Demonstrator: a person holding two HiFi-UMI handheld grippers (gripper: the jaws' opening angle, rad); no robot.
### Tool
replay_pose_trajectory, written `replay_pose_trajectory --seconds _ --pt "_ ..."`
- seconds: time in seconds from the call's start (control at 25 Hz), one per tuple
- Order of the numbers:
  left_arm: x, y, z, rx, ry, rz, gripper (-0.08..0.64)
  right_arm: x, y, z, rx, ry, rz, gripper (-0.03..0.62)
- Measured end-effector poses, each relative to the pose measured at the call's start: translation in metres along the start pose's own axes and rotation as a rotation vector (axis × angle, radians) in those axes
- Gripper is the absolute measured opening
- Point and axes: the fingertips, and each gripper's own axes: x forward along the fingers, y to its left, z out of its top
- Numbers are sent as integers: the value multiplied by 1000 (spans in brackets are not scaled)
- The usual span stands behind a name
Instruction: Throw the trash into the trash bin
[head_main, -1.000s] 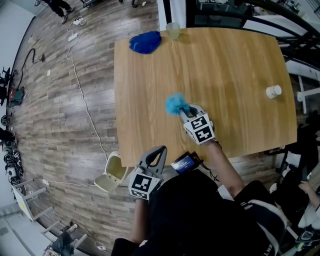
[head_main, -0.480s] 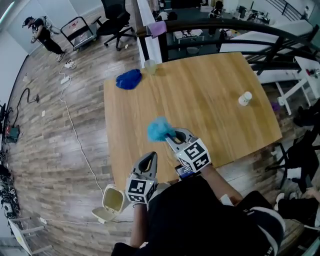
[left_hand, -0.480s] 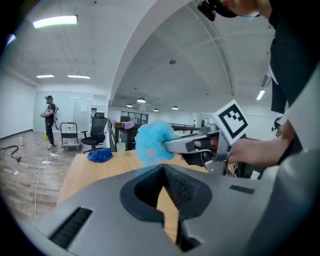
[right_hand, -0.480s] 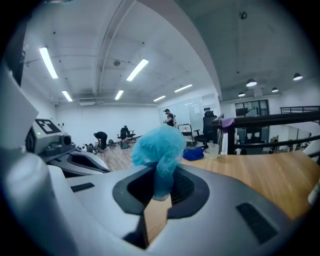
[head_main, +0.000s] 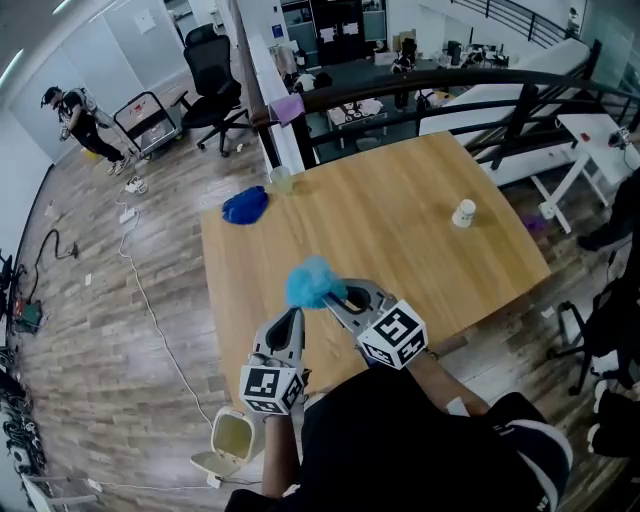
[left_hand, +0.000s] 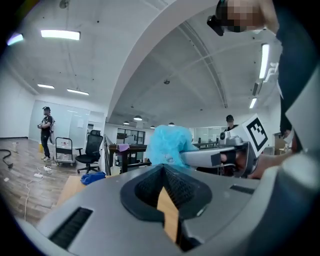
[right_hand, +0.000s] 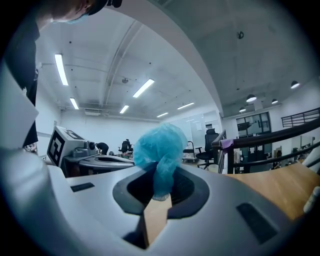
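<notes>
Wood-plank floor (head_main: 100, 300) (black office chair (head_main: 215, 92))

wooden table (head_main: 400, 215), office chair (head_main: 213, 92), cart (head_main: 150, 118)

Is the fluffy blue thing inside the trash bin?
No, the right gripper holds the blue thing above the table, away from the bin.

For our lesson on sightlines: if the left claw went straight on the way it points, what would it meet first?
Probably the light blue wad, pinched in the right claw, which sits just beyond the tips of the left claw; depth is hard to judge.
</notes>
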Motion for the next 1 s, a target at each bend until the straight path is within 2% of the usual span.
replay_pose_trajectory --seconds 0.12,0.32,0.52,0.72,0.84,1.0 --pt "1 -1 5 49 2 17 -2 1 0 3 -13 -11 7 28" --pt "-2 -10 20 15 -69 -8 -2 -1 -1 5 7 -18 21 28" --pt "-5 -16 16 4 -43 -9 -2 -5 4 3 21 -43 55 28" --pt "-10 -37 -15 19 25 5 -2 -9 3 -29 76 -8 86 28" --pt "-25 -33 -26 2 84 44 -2 5 16 -37 109 27 146 28" --pt "-75 -19 -45 -71 146 179 -2 20 60 -53 140 83 263 28"
